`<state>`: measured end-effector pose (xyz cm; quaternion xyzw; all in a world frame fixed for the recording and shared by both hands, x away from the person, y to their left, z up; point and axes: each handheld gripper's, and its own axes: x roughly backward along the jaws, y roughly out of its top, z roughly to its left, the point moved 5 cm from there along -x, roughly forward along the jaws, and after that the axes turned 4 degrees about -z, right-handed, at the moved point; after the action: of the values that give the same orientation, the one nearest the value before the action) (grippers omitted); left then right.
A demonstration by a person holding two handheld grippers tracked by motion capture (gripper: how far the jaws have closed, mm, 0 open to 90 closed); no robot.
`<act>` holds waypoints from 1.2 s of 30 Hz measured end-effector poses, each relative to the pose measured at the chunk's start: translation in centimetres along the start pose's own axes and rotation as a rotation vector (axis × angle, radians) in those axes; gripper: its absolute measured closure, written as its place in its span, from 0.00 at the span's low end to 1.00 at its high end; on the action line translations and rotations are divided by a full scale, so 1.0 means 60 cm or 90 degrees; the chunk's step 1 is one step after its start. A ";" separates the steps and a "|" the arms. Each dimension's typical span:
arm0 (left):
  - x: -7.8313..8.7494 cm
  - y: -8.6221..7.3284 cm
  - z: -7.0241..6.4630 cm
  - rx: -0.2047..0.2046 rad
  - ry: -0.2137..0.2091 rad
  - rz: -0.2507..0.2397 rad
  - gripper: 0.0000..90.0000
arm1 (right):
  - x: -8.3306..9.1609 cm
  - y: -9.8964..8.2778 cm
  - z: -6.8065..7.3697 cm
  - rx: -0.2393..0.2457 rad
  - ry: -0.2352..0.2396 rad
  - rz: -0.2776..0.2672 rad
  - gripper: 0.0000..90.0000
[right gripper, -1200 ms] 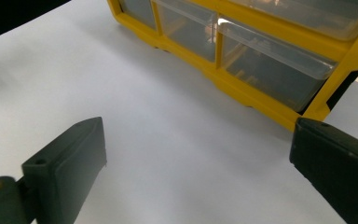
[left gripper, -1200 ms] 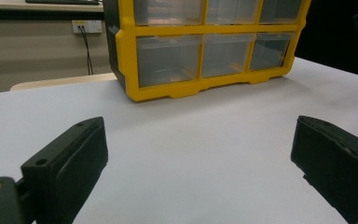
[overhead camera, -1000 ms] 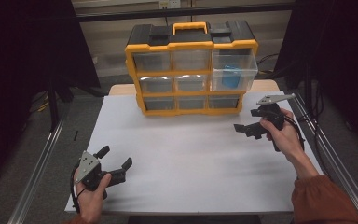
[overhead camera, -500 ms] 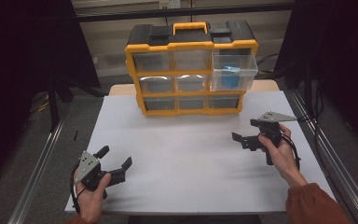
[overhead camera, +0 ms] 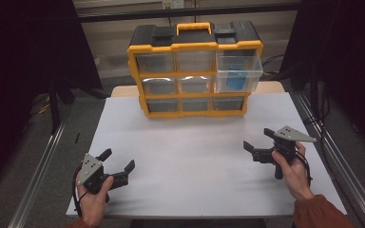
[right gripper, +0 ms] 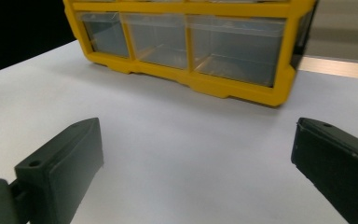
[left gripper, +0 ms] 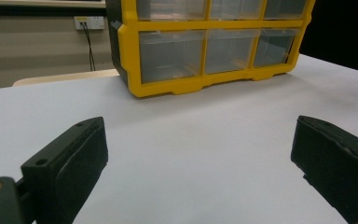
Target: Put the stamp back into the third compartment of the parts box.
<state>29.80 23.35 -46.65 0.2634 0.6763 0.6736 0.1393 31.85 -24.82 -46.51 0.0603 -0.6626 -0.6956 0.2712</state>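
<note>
A yellow and black drawer cabinet [overhead camera: 195,71] with clear drawers stands at the back of the white table [overhead camera: 195,156]. Its top right drawer [overhead camera: 239,72] is pulled out and holds something blue [overhead camera: 236,81]. My left gripper [overhead camera: 119,164] rests low near the front left corner, open and empty. My right gripper [overhead camera: 259,142] hovers at the right side, open and empty. In the left gripper view the cabinet's lower drawers [left gripper: 205,51] lie ahead beyond bare table. In the right gripper view the bottom drawer row [right gripper: 186,42] is ahead.
Metal rails [overhead camera: 43,166] run along both sides of the table, with dark floor beyond. A wall socket [left gripper: 86,22] sits behind the cabinet in the left gripper view. White tabletop stretches between the two grippers.
My right gripper has drawn back from beside the cabinet toward the front right of the table. The left gripper has stayed in place.
</note>
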 end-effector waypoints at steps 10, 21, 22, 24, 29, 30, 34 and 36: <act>0.003 0.000 0.002 0.003 -0.001 0.000 0.04 | 0.052 -0.017 -0.016 -0.016 -0.057 -0.043 0.03; 0.007 0.001 0.000 0.004 0.001 -0.007 0.04 | 0.099 -0.031 -0.029 -0.012 -0.096 -0.074 0.03; 0.007 0.001 0.000 0.004 -0.002 -0.009 0.04 | 0.103 -0.033 -0.030 -0.012 -0.100 -0.076 0.03; 0.008 0.001 0.001 0.007 0.003 -0.011 0.04 | 0.111 -0.039 -0.030 -0.010 -0.106 -0.076 0.03; 0.007 0.002 -0.001 0.016 0.002 -0.018 0.04 | 0.119 -0.049 -0.029 -0.011 -0.094 -0.064 0.02; 0.005 0.003 -0.002 0.019 -0.005 -0.023 0.04 | 0.117 -0.047 -0.030 -0.009 -0.096 -0.067 0.02; 0.006 0.004 -0.001 0.020 -0.005 -0.024 0.04 | 0.113 -0.046 -0.034 -0.016 -0.098 -0.075 0.02; 0.006 0.005 0.002 0.029 0.001 -0.024 0.04 | 0.110 -0.046 -0.035 -0.013 -0.095 -0.076 0.02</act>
<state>29.62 23.60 -46.33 0.2530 0.6963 0.6557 0.1454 26.38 -29.77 -47.54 0.0447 -0.6691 -0.7197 0.1799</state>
